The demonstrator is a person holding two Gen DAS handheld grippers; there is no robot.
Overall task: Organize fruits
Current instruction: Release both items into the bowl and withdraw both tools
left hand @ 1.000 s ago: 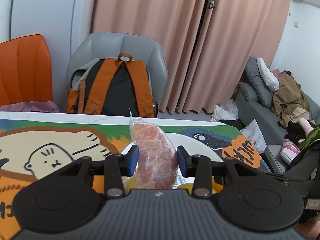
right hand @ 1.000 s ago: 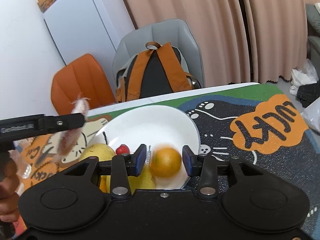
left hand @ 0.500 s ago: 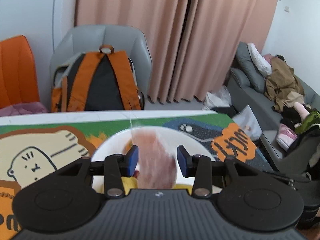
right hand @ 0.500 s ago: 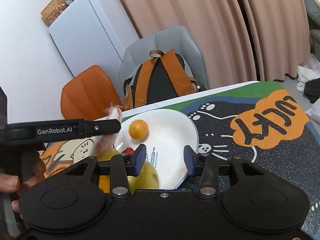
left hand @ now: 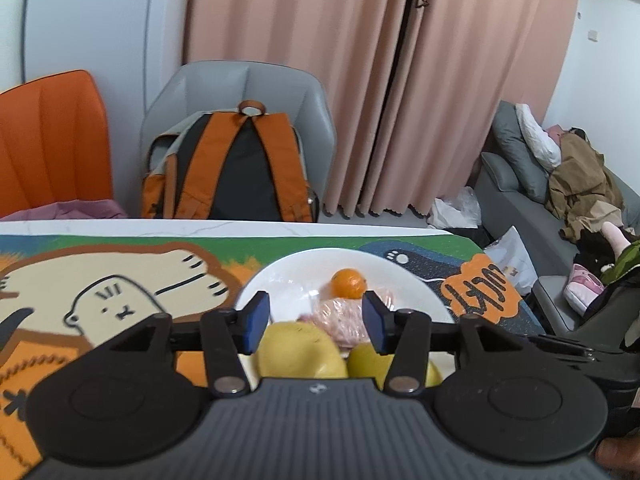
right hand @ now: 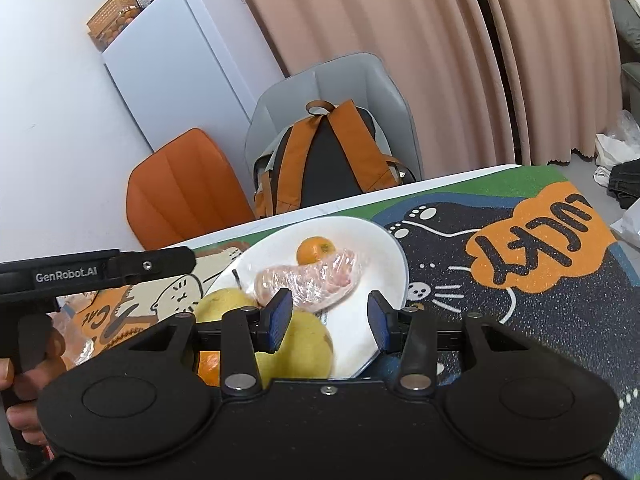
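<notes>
the round white plate is used as the gathering spot, so the plastic-wrapped pink fruit lies there touching a small orange (yellow pears alongside), both the left gripper and right gripper being held spread and empty above it.

— Where's your left black two-finger gripper with blue pads?

— In its own wrist view your left gripper sits at six o'clock, fingers pointing to twelve, level. Your jaws stand wide apart, with nothing pinched between the blue pads.

— And your right black two-finger gripper with blue pads?

— Same pose: it fills the six o'clock edge, and its jaws are spread wide with nothing held. From there your left gripper's black body juts in at nine o'clock, with your bare left hand wrapped around its handle at about eight o'clock.
</notes>
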